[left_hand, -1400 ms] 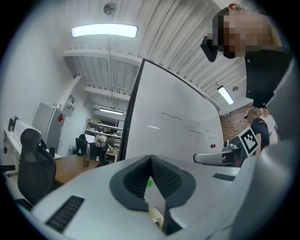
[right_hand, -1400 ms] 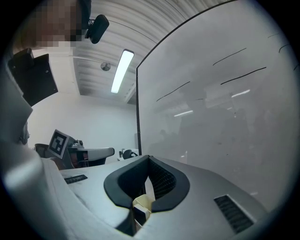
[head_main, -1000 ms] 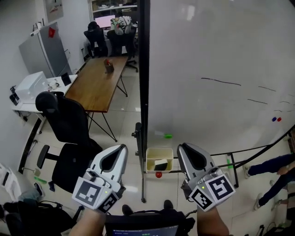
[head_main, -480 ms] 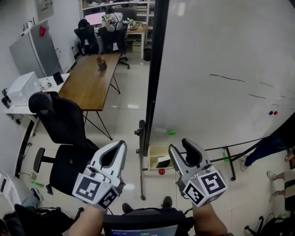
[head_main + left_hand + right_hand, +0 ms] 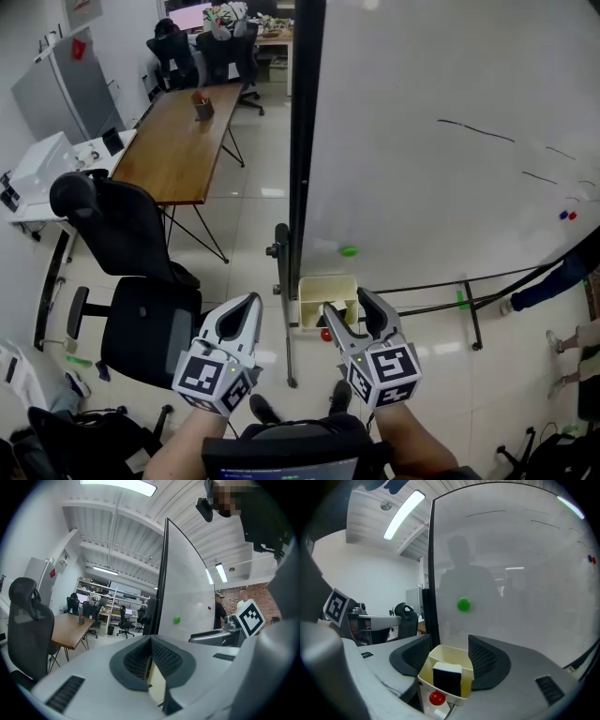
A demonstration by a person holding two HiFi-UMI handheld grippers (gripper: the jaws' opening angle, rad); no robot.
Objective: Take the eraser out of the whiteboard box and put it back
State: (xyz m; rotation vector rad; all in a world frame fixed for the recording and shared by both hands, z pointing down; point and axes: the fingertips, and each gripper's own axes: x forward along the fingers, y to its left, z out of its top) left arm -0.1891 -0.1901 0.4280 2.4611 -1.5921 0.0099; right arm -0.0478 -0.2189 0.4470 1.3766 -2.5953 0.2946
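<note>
A cream whiteboard box (image 5: 319, 286) hangs at the foot of the whiteboard (image 5: 450, 141), beside its black post. In the right gripper view the box (image 5: 461, 660) holds the eraser (image 5: 447, 679), black with a white top, standing upright. My right gripper (image 5: 352, 309) is open and its jaws have just been opening. In its own view the right gripper (image 5: 449, 660) has the box and eraser framed between the pads, a little ahead, and neither pad presses on them. My left gripper (image 5: 249, 302) hovers left of the box, shut and empty. In its own view the left gripper (image 5: 151, 641) shows both pads meeting.
A red magnet (image 5: 437, 698) sits under the box and a green magnet (image 5: 463, 605) on the board above. The black board post (image 5: 302, 141) rises left of the box. A black office chair (image 5: 131, 281) and a wooden table (image 5: 178, 141) stand at left. A person's legs (image 5: 562, 272) show at right.
Both grippers have come down toward the box. The right jaws have gone from shut to wide open. The left gripper stays shut.
</note>
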